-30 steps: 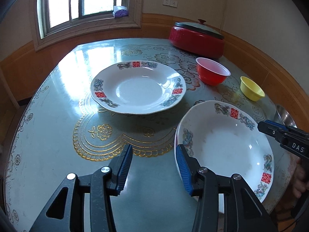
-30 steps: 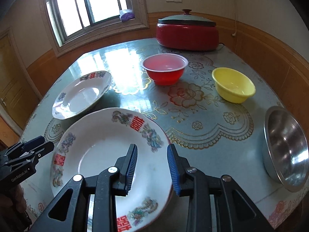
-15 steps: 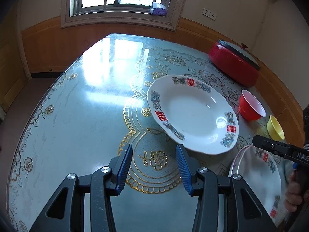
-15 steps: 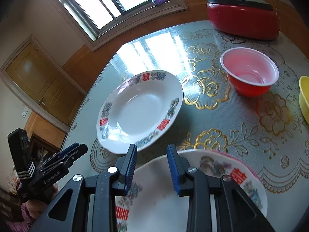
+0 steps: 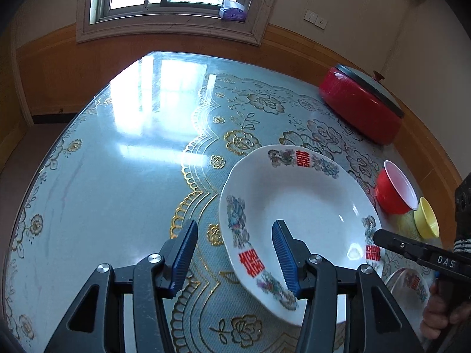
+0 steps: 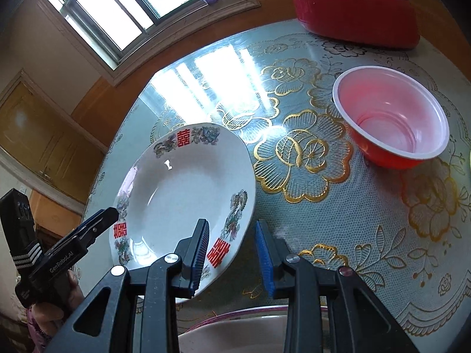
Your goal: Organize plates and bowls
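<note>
Far plate point(image 5: 297, 206): white, red characters and flowers on the rim; lies flat on the table point(image 5: 117, 176), ahead of both grippers.
Left gripper point(image 5: 234, 253): jaws apart, holding nothing. The near-left rim of the far plate lies in line with the gap, the right finger over the plate's well, the left finger over the table. Whether a finger touches the rim cannot be told.
Right gripper point(image 6: 232, 253): jaws apart, empty. The plate's near-right rim shows between the fingers; the left finger is over the plate, the right finger over the tablecloth.
Near plate point(image 6: 250, 332): only a pale, pink-edged rim shows, low under the right gripper; same pattern glimpsed in the left view.
Key relation: the far plate sits between the two grippers, each facing an opposite side of its near edge. By judgement neither is clearly nearer; the left looks a little deeper over the rim.
Bowls: red bowl point(image 6: 391, 120) and yellow bowl point(image 5: 426, 217) stand right of the far plate, well apart from both grippers.
Next move, judged: one gripper pinches the rim edge-on.
</note>
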Available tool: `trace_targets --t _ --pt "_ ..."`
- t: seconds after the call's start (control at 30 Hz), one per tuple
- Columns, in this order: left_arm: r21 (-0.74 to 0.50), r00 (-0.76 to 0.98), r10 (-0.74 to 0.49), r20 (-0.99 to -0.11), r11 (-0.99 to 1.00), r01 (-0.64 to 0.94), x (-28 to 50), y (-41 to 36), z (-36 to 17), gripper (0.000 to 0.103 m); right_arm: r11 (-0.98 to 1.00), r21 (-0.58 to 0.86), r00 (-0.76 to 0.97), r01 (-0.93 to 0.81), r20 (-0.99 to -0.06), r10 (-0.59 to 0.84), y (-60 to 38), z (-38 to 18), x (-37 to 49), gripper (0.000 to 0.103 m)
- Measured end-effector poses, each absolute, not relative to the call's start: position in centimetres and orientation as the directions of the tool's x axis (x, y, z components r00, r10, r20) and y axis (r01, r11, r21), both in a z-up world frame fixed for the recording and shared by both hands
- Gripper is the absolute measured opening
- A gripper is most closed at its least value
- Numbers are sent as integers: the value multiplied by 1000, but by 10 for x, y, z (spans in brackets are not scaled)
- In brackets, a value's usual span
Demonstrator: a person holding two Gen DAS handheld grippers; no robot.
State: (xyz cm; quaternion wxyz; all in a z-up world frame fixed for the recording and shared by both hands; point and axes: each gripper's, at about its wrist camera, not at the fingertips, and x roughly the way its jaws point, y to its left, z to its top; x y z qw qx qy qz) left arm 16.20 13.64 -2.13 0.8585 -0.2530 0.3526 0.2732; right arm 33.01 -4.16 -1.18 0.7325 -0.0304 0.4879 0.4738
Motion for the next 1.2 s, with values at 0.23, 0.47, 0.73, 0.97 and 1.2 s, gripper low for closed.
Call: trace_targets --t 0.23,0.47,0.73,0.97,1.2 --pt "-222 606 244 -757 777 -590 197 152 -31 48 551 419 60 -722 -756 652 -26 -22 338 32" --pt "-142 557 270 -785 798 -586 223 160 -49 47 517 355 64 -779 -775 629 -6 -27 327 25" --pt "-154 561 264 -785 793 -589 202 146 -49 40 529 255 139 -810 -793 594 -10 -14 310 28" --pt "-156 555 275 -785 780 -607 174 126 -45 39 510 187 193 -840 -776 601 -23 -10 275 28" --pt "-140 552 297 -779 776 -615 153 114 -43 36 482 215 174 -849 -749 640 -35 -4 262 28"
